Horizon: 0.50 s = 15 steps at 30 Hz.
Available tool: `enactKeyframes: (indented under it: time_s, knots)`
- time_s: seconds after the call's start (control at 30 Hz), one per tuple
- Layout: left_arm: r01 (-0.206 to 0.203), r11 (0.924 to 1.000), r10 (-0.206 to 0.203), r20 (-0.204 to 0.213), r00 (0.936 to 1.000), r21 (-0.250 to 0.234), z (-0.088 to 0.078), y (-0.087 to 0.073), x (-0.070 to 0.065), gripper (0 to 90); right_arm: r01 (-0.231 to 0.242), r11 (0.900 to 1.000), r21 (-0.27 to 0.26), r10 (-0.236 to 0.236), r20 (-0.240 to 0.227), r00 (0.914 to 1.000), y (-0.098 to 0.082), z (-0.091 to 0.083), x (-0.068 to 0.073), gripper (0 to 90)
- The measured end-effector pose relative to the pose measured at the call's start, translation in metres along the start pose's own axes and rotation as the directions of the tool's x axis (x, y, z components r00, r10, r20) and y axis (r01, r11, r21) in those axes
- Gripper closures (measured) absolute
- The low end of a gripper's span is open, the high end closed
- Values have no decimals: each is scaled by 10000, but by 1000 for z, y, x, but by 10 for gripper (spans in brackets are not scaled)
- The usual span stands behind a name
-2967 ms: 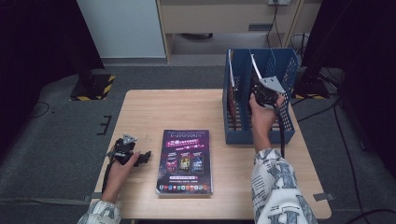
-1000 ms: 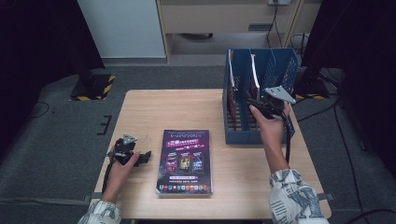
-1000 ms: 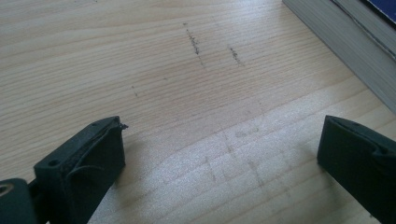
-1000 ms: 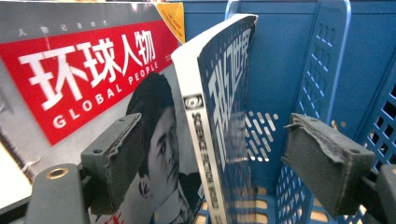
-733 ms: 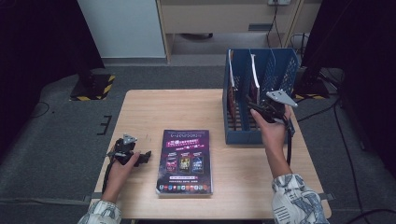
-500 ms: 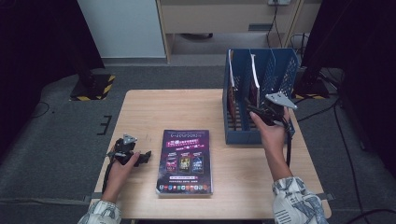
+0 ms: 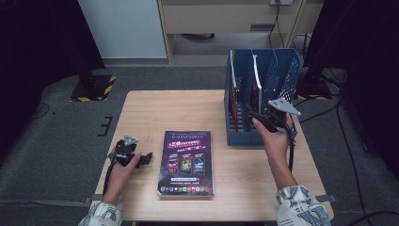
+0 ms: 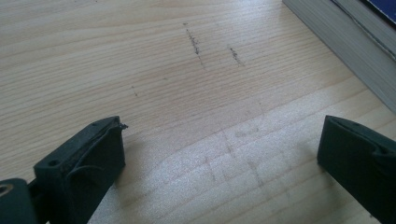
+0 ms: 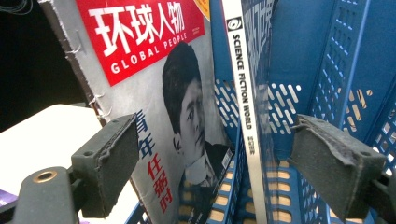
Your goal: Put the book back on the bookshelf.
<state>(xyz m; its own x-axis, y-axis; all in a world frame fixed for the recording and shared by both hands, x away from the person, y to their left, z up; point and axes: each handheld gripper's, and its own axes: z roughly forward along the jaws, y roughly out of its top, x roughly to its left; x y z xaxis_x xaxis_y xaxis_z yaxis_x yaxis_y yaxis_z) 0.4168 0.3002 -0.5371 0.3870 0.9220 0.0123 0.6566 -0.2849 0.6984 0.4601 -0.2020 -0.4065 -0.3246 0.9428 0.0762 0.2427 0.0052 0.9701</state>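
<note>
A blue file rack (image 7: 282,77) stands at the table's far right with two magazines upright in it. My right gripper (image 7: 255,117) is held just in front of the rack, open and empty. In the right gripper view, the right gripper (image 9: 215,144) faces a Global People magazine (image 9: 154,84) and the white spine of Science Fiction World (image 9: 243,93). A purple-covered book (image 7: 186,162) lies flat near the table's front middle. My left gripper (image 7: 141,157) rests on the wood left of that book. Seen in its own view, the left gripper (image 8: 222,140) is open with bare table between its jaws.
The wooden table (image 7: 164,113) has bare room behind the book and at the left. The book's page edge (image 8: 336,51) runs past the upper right of the left gripper view. Dark floor, a cabinet and cables surround the table.
My right gripper has drawn back out of the rack toward the person and dropped lower; the magazines stay in the rack. The left gripper and the book have not moved.
</note>
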Motion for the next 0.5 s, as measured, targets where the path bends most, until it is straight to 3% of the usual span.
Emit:
enactKeyframes:
  time_s: [0.5]
  knots:
    - [6,10000,-6,-2,10000,4,0,0,0,0,-93,9997,216,102,-441,9990,-21,-14,9,162]
